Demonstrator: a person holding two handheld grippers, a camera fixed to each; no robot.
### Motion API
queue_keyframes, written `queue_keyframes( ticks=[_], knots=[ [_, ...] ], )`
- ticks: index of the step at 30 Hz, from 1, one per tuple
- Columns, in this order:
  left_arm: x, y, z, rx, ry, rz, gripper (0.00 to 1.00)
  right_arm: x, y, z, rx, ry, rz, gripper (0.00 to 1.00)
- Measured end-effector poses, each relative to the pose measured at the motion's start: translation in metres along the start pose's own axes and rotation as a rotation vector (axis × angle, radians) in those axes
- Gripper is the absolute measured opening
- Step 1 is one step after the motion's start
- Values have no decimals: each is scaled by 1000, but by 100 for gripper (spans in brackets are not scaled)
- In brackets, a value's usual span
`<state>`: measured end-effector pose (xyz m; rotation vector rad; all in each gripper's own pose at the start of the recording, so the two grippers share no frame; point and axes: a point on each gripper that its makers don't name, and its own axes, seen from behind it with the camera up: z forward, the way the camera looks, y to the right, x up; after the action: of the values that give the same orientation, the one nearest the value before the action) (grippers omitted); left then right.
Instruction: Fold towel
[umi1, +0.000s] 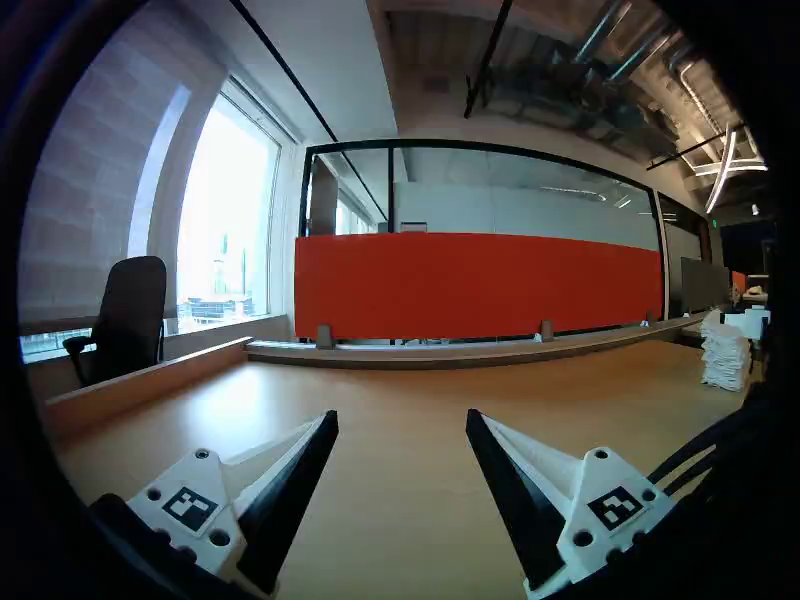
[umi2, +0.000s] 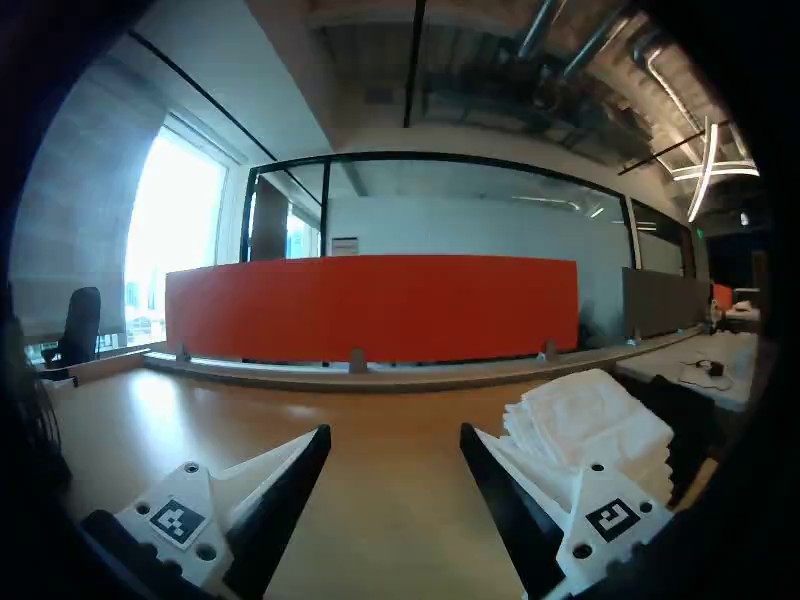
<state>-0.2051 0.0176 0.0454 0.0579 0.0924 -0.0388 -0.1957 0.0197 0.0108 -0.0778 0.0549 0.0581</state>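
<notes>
Towels (umi2: 590, 420) stacked at lower right, just beside right tool (umi2: 393, 432); left tool (umi1: 400, 415) farther; both released, empty, above table (umi1: 400, 520).

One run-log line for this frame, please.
left gripper open, empty | right gripper open, empty | towel stack untouched on table

Both low over desk (umi1: 400, 420), facing red partition (umi1: 480, 285)
</notes>
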Motion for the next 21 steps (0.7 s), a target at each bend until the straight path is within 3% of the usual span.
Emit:
queue_keyframes(
  ticks=[21],
  knots=[
    [0,-1,0,0,0,0,95,-30,-1,5,-2,-14,15,100]
  ],
)
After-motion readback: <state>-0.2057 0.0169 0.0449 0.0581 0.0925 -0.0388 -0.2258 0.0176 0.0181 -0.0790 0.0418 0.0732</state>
